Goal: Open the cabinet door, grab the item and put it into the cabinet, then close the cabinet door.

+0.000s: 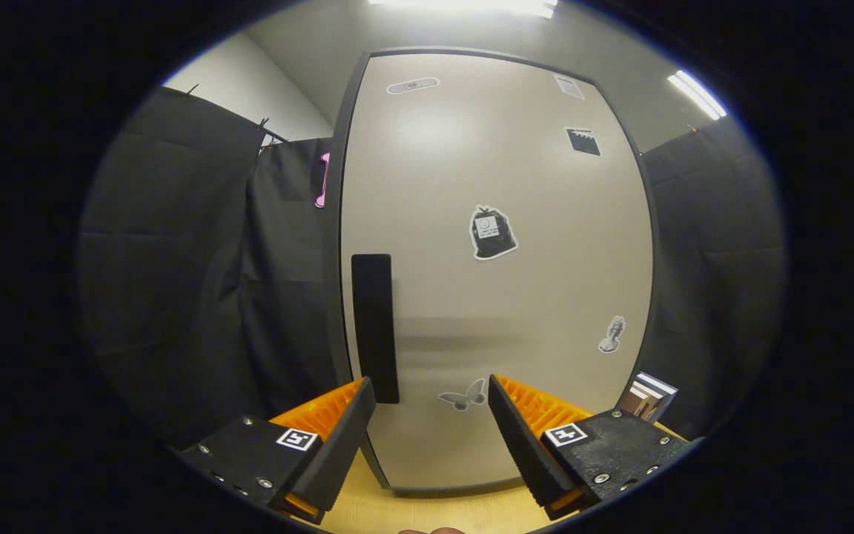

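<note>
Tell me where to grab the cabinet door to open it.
Grip the black vertical handle near the left edge of the cabinet door. It is a tall, narrow bar, so come straight on with the fingers either side of it. The gripper is open and empty, with the handle's lower end just above its left finger.

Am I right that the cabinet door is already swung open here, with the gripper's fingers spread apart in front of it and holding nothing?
Not quite. The gripper view shows the cabinet door closed, flush in its frame, with its dark handle near its left edge. The rest holds: the gripper is in front of it, fingers spread apart and holding nothing.
</note>
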